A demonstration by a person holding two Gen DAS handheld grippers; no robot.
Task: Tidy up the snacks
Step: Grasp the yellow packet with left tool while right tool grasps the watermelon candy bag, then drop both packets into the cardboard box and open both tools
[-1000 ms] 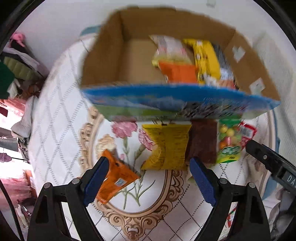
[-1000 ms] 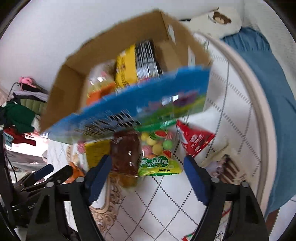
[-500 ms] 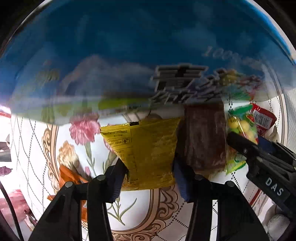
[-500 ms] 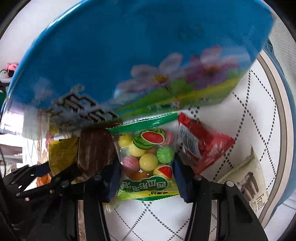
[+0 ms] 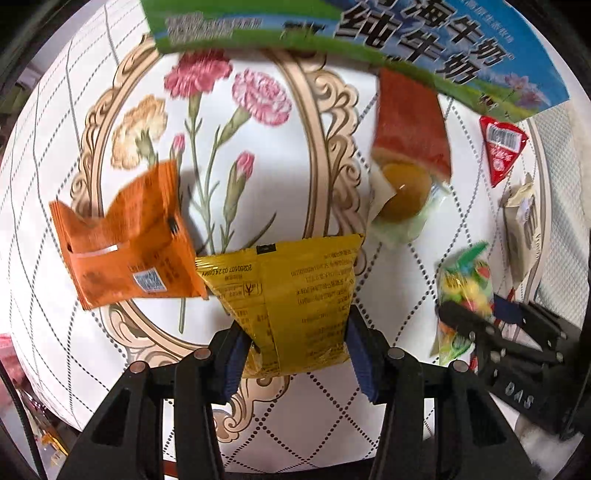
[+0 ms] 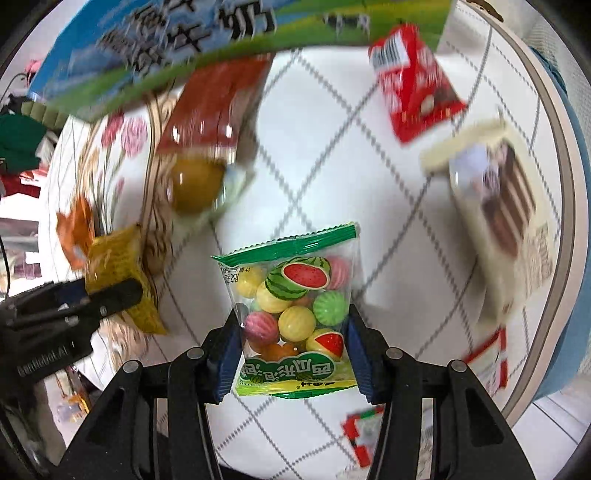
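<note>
My left gripper [image 5: 297, 332] is shut on the lower part of a yellow snack packet [image 5: 295, 288], pads pressing both its sides. In the right wrist view my right gripper [image 6: 293, 332] is shut on a clear bag of watermelon-print candy balls [image 6: 295, 306]. Both point down at the table. The left view shows the candy bag [image 5: 465, 284] to the right of the yellow packet. The blue and green milk carton box [image 5: 406, 29] fills the top of both views; its inside is hidden.
Loose snacks lie on the white quilted floral tablecloth [image 5: 221, 110]: an orange packet [image 5: 125, 251], a red-and-clear packet with a round cake [image 5: 406, 147], a red triangular packet [image 6: 413, 85], a cream wafer packet [image 6: 498, 206]. The round table's rim [image 6: 569, 184] runs along the right.
Both grippers came down from above the box to the table and closed, the left on the yellow packet, the right on the candy bag. The box moved to the top of view.
</note>
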